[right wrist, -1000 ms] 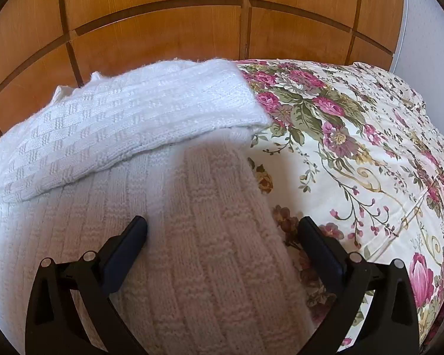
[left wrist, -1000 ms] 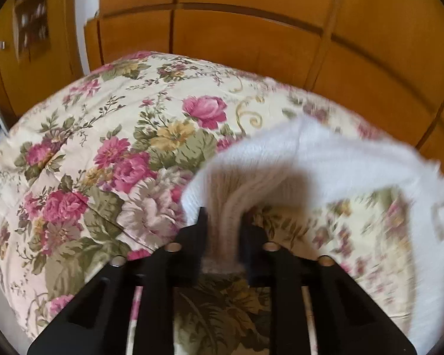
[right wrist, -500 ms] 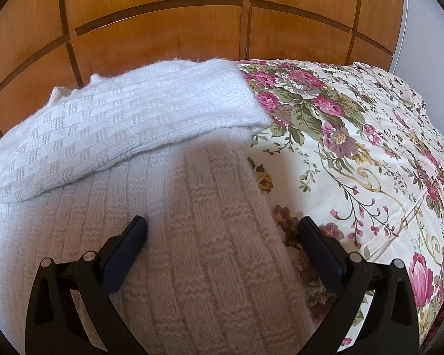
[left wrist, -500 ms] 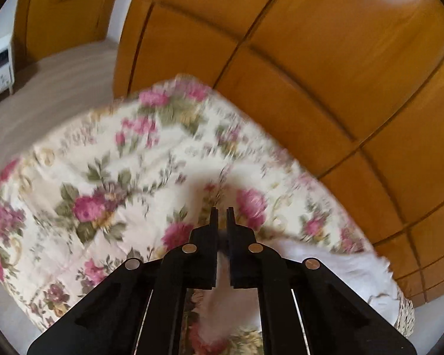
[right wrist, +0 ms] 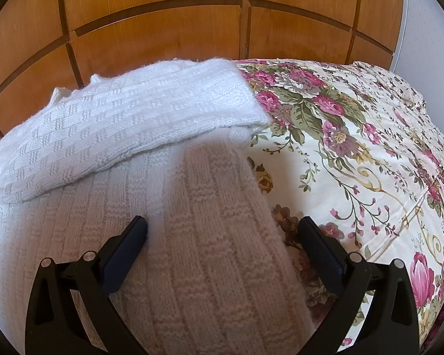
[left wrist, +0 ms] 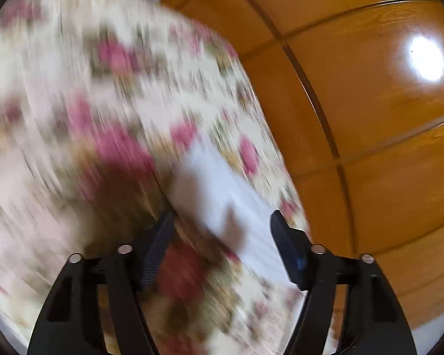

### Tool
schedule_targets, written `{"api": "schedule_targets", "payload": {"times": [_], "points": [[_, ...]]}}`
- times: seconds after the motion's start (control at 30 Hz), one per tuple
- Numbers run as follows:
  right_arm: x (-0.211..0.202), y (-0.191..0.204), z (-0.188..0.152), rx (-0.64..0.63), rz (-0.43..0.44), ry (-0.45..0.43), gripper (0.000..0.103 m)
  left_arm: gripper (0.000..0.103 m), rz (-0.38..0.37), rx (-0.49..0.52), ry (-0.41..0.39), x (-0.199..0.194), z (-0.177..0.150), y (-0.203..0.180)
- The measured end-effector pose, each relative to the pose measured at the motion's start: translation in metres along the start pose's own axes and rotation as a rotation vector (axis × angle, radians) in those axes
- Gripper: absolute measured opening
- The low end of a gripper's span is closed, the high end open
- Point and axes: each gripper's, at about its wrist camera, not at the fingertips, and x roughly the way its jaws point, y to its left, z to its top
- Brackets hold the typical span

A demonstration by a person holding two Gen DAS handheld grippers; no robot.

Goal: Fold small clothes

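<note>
While the left wrist view is heavily motion-blurred, the left gripper (left wrist: 222, 224) reads clearly enough: jaws apart, having just been opening, pads not pressing on anything. A white strip of the knitted garment (left wrist: 222, 195) lies on the floral bedspread (left wrist: 74, 88) beyond and between the two fingers; whether it touches either pad cannot be told through the blur. Orange wooden panelling (left wrist: 370, 118) fills the right side of that view, with a bright light reflection on it.

Right wrist view is sharp. Right gripper (right wrist: 222, 227) stands wide open above the garment, nothing clamped. Left finger (right wrist: 124, 251) hangs over the knit; right finger (right wrist: 319, 251) is over the bedspread, just beside the garment's right edge.

White knitted garment (right wrist: 118, 124) occupies the left half of this view, on the bedspread (right wrist: 355, 148). One part is folded across the far side, running from the far left to a cuff-like end near centre. A second ribbed panel runs from that end toward the near edge, between the fingers. Its surface shows a basket-weave pattern.

Wooden panelling (right wrist: 162, 38) stands behind the bed; a pale wall (right wrist: 423, 29) at far right.
</note>
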Motion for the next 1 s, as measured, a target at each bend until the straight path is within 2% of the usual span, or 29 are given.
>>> {"api": "schedule_targets", "payload": {"times": [0.1,0.2,0.27,0.33,0.37,0.4,0.5,0.67,0.77,1.0], "points": [[0.000,0.000,0.000,0.001,0.002,0.000,0.101,0.066,-0.013,-0.062,0.040,0.022,-0.014,0.001],[0.000,-0.001,0.000,0.001,0.001,-0.001,0.101,0.068,0.001,-0.092,-0.052,0.034,-0.014,-0.007],[0.001,0.000,0.000,0.001,0.001,0.000,0.101,0.068,0.005,-0.073,-0.080,0.044,-0.011,-0.015],[0.000,-0.001,-0.001,0.001,0.001,-0.001,0.101,0.034,0.037,-0.056,-0.075,0.056,-0.007,-0.021],[0.001,-0.001,-0.001,0.001,0.002,-0.001,0.101,0.005,0.055,-0.059,-0.059,0.060,-0.006,-0.023],[0.000,0.000,-0.001,0.002,0.003,-0.001,0.101,0.005,0.080,-0.049,-0.063,0.061,-0.006,-0.029],[0.001,-0.001,-0.001,0.000,0.001,-0.002,0.101,0.005,0.078,0.041,-0.144,0.046,-0.003,-0.056],[0.000,0.000,0.000,-0.005,-0.012,-0.005,0.101,0.005,0.003,0.203,-0.238,0.023,-0.006,-0.139],[0.000,0.000,-0.001,-0.006,-0.014,-0.008,0.101,0.005,-0.037,0.340,-0.258,0.023,-0.029,-0.191],[0.001,0.000,-0.001,-0.004,-0.011,-0.008,0.101,0.005,-0.137,0.601,-0.194,0.053,-0.113,-0.290]]}}
